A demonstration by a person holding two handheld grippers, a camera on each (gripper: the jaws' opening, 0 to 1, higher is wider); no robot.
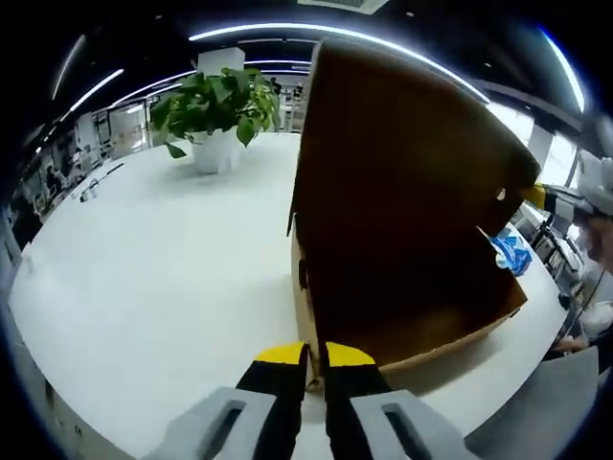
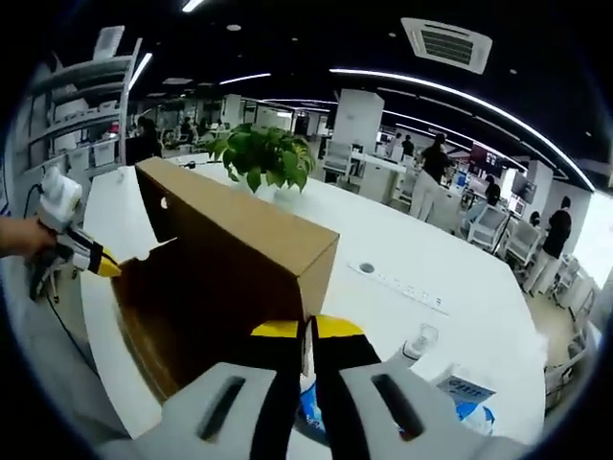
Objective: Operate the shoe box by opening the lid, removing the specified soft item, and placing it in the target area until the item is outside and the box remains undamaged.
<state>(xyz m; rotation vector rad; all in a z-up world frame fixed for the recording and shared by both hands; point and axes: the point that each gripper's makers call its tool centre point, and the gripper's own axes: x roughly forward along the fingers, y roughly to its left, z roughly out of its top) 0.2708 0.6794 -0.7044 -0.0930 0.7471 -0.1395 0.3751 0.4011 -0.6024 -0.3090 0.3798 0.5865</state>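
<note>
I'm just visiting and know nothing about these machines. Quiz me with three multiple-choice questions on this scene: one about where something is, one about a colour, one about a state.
1. Where is the plant?
A. inside the box
B. on the white table beyond the box
C. on the floor

2. What colour are the gripper tips?
A. yellow
B. red
C. green

3. What state is the box lid in?
A. flat shut
B. torn off
C. raised, pinched by both grippers

Key:
1 B: the pot stands on the table past the box.
2 A: the left gripper and right gripper both end in yellow.
3 C: each gripper's jaws close on a cardboard edge of the upright lid.
</note>
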